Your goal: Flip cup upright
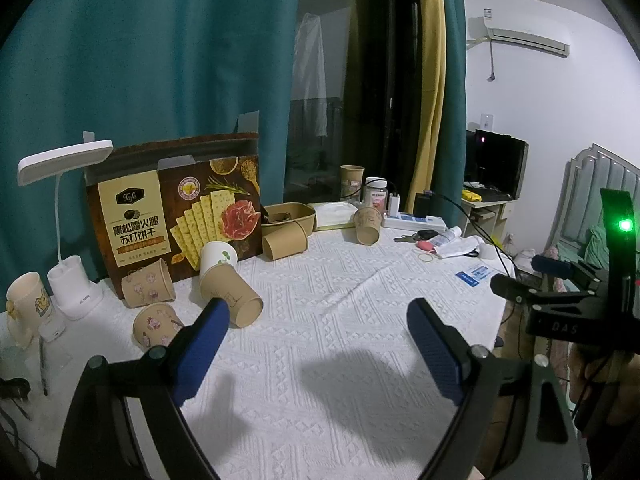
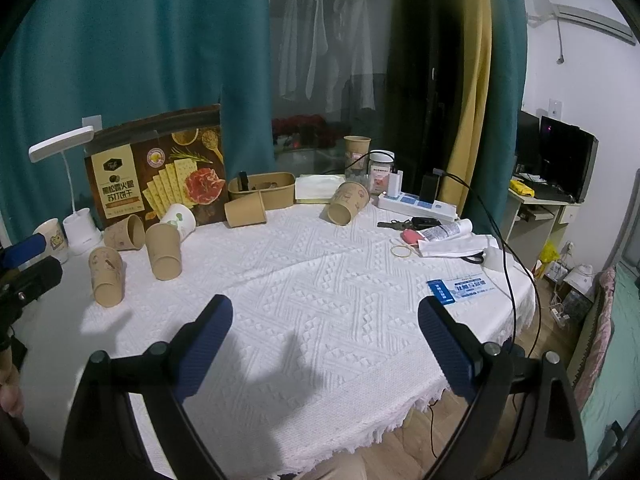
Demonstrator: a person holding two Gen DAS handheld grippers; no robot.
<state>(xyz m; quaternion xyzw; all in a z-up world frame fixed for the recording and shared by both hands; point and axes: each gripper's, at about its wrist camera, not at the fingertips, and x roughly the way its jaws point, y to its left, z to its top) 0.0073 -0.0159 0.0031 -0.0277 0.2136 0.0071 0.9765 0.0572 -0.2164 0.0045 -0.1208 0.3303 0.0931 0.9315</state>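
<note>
Several brown paper cups lie tipped on the white tablecloth [image 1: 340, 320]. The nearest cup [image 1: 230, 294] lies on its side just beyond my left gripper's left fingertip; it shows in the right wrist view [image 2: 164, 251] too. A flowered cup [image 1: 156, 326] lies to its left, another [image 1: 148, 286] behind it. Two more tipped cups [image 1: 286, 242] [image 1: 368, 224] lie farther back. My left gripper [image 1: 318, 312] is open and empty above the cloth. My right gripper [image 2: 326, 312] is open and empty over the table's middle.
A cracker box [image 1: 176, 216] stands at the back left beside a white desk lamp [image 1: 68, 216] and a mug [image 1: 28, 304]. A brown tub [image 1: 288, 212], tissues, a jar, a power strip [image 2: 416, 204], keys, tube and cable lie at the back right. The table edge [image 2: 460, 384] is near right.
</note>
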